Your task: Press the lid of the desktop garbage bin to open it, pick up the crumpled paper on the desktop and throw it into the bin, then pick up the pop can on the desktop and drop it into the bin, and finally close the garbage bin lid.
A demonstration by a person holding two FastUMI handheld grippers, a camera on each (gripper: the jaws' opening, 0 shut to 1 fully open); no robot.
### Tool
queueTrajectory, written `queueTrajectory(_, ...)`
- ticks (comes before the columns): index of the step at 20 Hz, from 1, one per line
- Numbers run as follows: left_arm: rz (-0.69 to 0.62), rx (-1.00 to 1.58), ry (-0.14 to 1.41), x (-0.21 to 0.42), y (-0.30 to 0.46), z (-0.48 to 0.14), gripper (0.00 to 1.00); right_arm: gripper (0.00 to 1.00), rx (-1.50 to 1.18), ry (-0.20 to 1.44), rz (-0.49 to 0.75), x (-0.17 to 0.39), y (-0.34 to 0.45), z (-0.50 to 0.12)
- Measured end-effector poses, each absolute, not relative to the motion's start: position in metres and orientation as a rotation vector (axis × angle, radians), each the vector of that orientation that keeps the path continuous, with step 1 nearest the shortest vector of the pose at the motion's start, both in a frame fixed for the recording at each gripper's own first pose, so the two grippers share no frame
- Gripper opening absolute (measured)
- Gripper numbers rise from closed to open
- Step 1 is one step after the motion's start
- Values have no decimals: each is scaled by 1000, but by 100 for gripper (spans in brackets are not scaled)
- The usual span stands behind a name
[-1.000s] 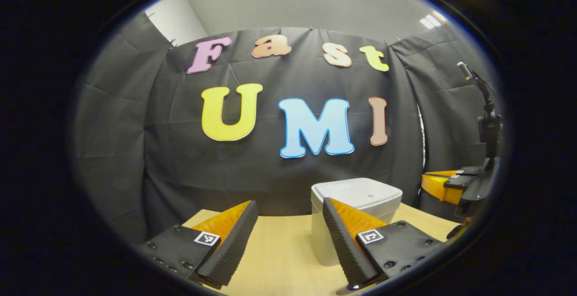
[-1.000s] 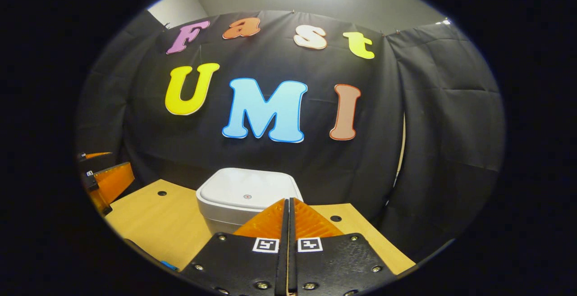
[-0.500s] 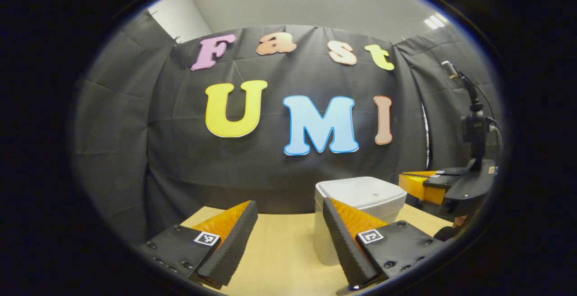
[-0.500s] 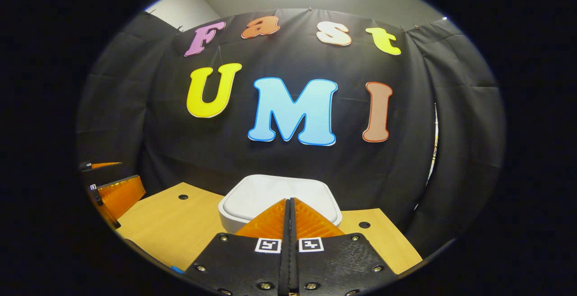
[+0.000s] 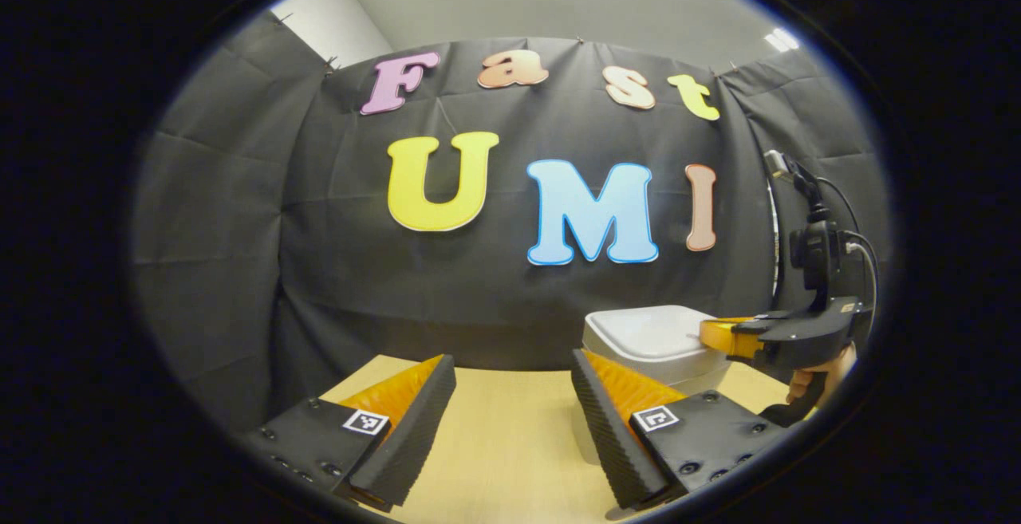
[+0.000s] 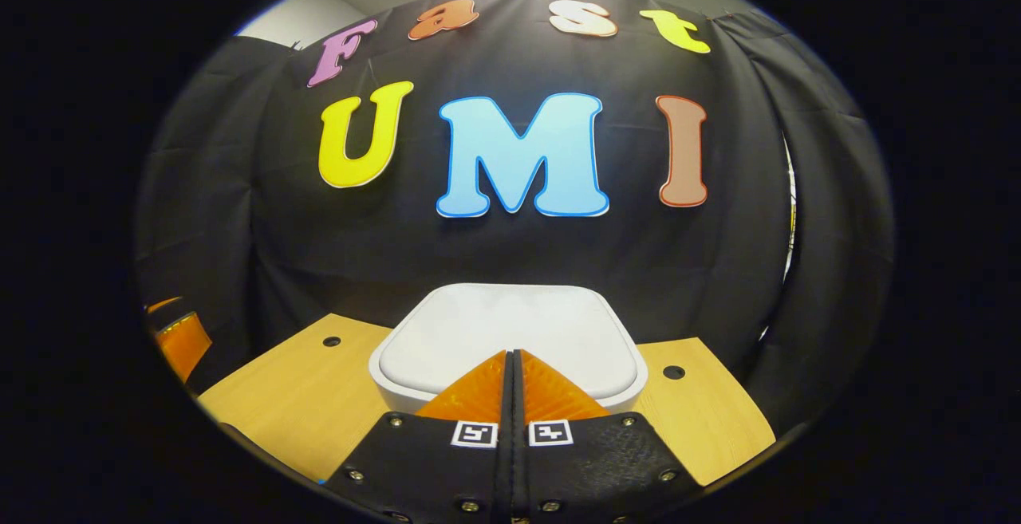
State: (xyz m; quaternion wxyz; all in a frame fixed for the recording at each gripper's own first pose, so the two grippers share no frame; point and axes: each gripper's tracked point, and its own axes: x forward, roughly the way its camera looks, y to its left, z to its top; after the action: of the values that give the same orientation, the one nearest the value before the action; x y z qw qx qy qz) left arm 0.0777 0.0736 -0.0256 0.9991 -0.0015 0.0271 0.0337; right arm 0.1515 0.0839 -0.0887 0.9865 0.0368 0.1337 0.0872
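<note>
A white desktop bin [image 6: 510, 332] stands with its lid down on the wooden table [image 6: 303, 404], near the black cloth wall. My right gripper [image 6: 513, 353] is shut with nothing between its fingers, and its tips hang just over the near part of the lid. In the left gripper view the bin [image 5: 650, 332] sits at the right, and the right gripper [image 5: 708, 334] reaches over its lid from the right, held by a hand [image 5: 821, 380]. My left gripper [image 5: 510, 358] is open and empty, low over the table [image 5: 494, 436] left of the bin.
The table has two small round holes [image 6: 331, 341] [image 6: 674, 372] either side of the bin. The left gripper's finger [image 6: 182, 342] shows at the far left of the right gripper view. The cloth wall hangs close behind the bin.
My right gripper, still shut, has moved forward and down until its tips are over the bin lid. The left gripper has stayed open and shifted slightly left.
</note>
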Motion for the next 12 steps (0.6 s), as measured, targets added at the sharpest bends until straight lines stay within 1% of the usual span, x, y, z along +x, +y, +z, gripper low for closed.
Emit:
queueTrajectory(4, 60, -18, 66, 80, 73, -31, 95, 0, 101, 270, 202, 152, 84, -92)
queueTrajectory(12, 59, -28, 70, 71, 76, -34, 96, 0, 252, 279, 190, 149, 76, -83)
